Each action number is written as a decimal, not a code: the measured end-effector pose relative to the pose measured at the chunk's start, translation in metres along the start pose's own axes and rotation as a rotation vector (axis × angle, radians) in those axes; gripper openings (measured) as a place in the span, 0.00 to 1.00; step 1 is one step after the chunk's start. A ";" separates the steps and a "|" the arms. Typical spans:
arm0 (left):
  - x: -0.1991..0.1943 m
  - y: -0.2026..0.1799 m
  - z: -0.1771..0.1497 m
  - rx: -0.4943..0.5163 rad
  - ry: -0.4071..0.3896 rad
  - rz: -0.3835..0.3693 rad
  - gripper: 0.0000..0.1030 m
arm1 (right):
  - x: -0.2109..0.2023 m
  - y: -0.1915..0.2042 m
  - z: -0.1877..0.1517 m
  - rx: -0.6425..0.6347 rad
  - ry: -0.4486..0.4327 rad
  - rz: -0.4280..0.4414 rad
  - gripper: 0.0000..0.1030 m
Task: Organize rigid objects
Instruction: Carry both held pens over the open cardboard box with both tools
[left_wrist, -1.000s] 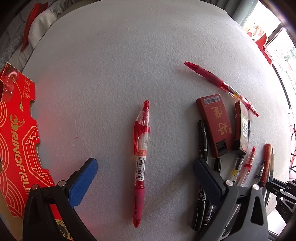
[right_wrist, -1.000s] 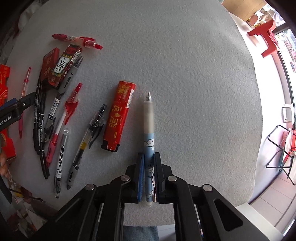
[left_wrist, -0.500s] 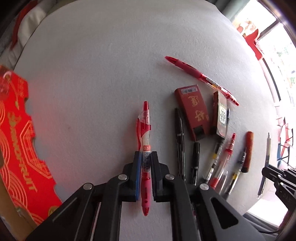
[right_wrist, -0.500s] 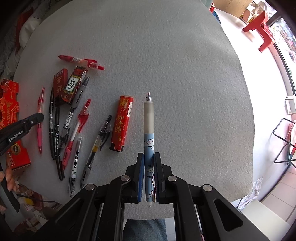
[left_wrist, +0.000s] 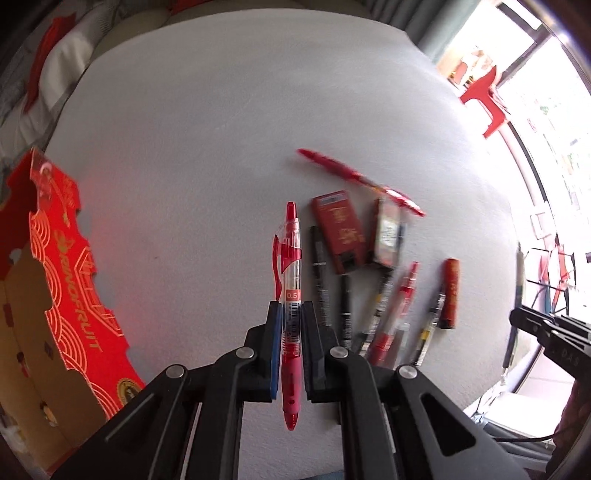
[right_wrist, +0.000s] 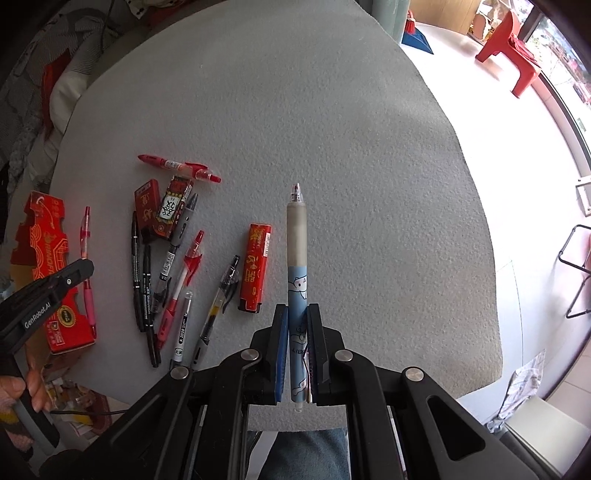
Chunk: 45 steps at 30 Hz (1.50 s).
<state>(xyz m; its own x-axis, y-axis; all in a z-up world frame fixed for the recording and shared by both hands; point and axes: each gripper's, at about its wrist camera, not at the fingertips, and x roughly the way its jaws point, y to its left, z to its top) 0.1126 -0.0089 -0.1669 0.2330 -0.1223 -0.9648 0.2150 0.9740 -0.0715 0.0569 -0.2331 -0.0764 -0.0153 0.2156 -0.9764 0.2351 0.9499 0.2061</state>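
Left wrist view: the red pen (left_wrist: 289, 295) sits clamped between the jaws of the left gripper (left_wrist: 289, 347), its pointed tip toward the camera and its clip end reaching out ahead of the fingers, clear of the grey table (left_wrist: 207, 140) below. Just right of the jaws lie the black markers (left_wrist: 318, 269), two small red boxes (left_wrist: 338, 230) and more pens in a loose row, blurred. Off to the left of the jaws stands a red cardboard box (left_wrist: 70, 280).

From the right wrist view, the right gripper (right_wrist: 297, 354) is clamped on a blue pen (right_wrist: 297, 280) with a cartoon print, its grey grip and clear tip pointing away from the jaws, above bare table. A red tube (right_wrist: 255, 267) lies just left of the jaws.
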 end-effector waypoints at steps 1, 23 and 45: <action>-0.002 -0.004 0.000 0.015 -0.001 0.005 0.10 | -0.002 -0.001 0.000 0.001 -0.001 -0.001 0.10; -0.024 -0.007 0.002 0.091 -0.011 0.028 0.10 | -0.005 0.026 0.013 -0.097 -0.017 0.006 0.10; -0.065 0.055 -0.015 -0.080 -0.106 0.018 0.10 | -0.018 0.095 0.026 -0.253 -0.046 0.010 0.10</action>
<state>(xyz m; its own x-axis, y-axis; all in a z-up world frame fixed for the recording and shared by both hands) 0.0949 0.0551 -0.1118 0.3356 -0.1198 -0.9343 0.1344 0.9878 -0.0784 0.1043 -0.1528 -0.0408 0.0310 0.2206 -0.9749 -0.0154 0.9753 0.2202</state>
